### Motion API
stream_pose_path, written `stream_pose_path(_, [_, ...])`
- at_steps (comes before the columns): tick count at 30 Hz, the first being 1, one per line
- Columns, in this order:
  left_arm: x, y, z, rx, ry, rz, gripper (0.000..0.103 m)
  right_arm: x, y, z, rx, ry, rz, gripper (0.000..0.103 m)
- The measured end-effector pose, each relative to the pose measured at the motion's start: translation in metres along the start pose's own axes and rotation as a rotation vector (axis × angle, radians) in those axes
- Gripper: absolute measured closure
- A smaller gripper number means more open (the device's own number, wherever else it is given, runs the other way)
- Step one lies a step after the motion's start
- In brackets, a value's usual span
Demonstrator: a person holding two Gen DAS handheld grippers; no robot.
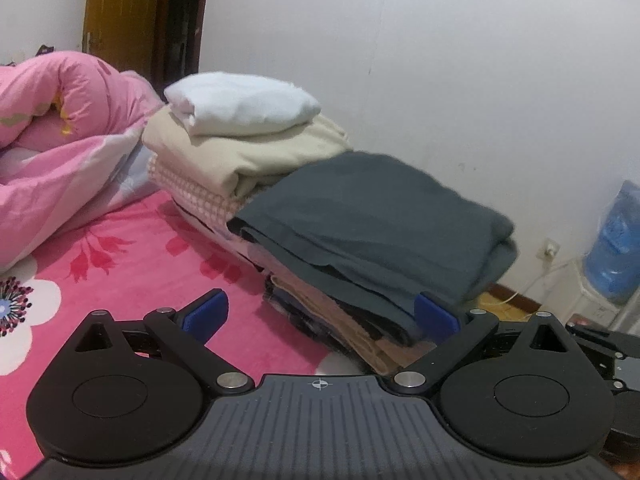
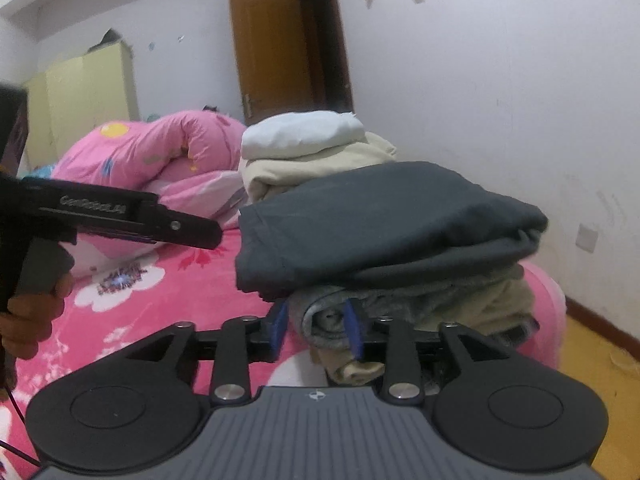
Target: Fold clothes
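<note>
While fingers (image 1: 206, 314) gape, clothes (image 1: 372, 216) seemingly stacked.

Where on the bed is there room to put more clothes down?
The bare pink bedspread between the rumpled pink quilt and the stack of folded clothes is free. Along the wall it is crowded: the stack fills that side.

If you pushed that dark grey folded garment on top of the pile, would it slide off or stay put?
The dark grey garment looks soft and floppy, so it would probably bunch up rather than slide whole. It overhangs the clothes pile at its left edge, so a push could drag that side down. Probably light.
</note>
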State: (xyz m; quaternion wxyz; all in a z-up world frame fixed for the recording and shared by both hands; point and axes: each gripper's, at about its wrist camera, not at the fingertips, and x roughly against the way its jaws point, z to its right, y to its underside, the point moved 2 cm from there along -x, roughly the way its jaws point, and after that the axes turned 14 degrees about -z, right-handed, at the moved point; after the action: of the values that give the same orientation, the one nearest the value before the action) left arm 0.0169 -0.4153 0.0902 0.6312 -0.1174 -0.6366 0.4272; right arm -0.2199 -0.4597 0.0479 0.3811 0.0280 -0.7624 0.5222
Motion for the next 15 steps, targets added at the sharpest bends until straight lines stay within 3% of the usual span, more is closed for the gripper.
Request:
stream_pose_path(3, [0.019, 0.006, -0.002, 0.005, 0.018, 0.028, 0.001, 0.014, 0.004, -0.01, -0.029, 0.002, 0.004, 0.048])
stream_pose_path(5, [0.032, 0.01, -0.003, 0.009, 0.03, 0.046, 0.001, 0.025, 0.007, -0.019, -0.039, 0.014, 0.013, 0.035])
stream_pose_path(15, [0.076, 0.037, -0.004, 0.014, 0.081, 0.098, 0.0, 0.074, 0.018, -0.065, -0.037, 0.053, 0.069, 0.011])
